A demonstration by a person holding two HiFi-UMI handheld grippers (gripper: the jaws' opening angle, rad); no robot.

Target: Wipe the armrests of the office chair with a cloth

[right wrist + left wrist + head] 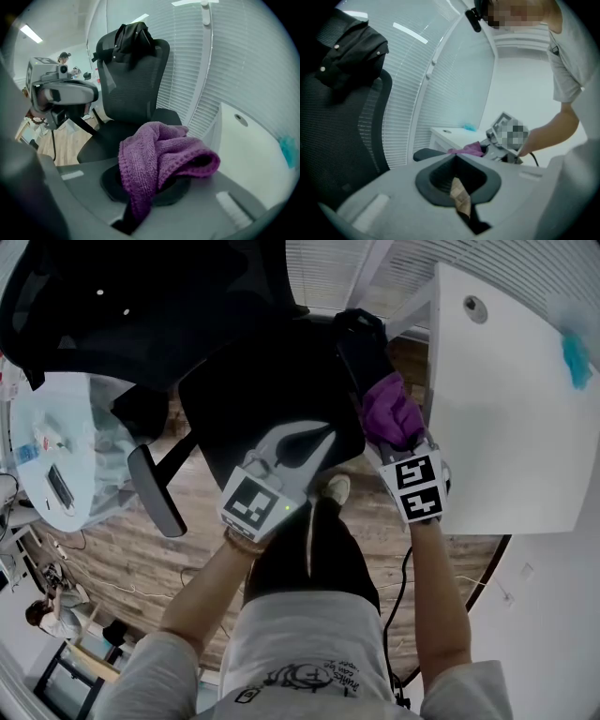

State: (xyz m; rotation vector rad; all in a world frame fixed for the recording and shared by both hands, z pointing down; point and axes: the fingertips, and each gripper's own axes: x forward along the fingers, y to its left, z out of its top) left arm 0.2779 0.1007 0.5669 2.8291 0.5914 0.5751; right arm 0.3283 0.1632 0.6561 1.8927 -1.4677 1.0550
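Observation:
The black office chair (272, 390) stands in front of me, its seat under both grippers. A purple cloth (389, 412) is bunched in my right gripper (394, 439), which is shut on it at the near end of the chair's right armrest (361, 343). From the left gripper view the cloth (468, 149) lies on that dark armrest (429, 153). In the right gripper view the cloth (159, 159) hides the jaws of the right gripper (150, 187). My left gripper (319, 435) hovers over the seat's front edge, shut and holding nothing. The left armrest (155, 488) sticks out to the left.
A white desk (497, 399) stands close on the right with a teal item (574, 357) on it. Window blinds (328, 268) are behind the chair. A round white table (56, 456) is at the left. A black garment (131, 35) hangs over the backrest. A cable (398, 615) trails over the wooden floor.

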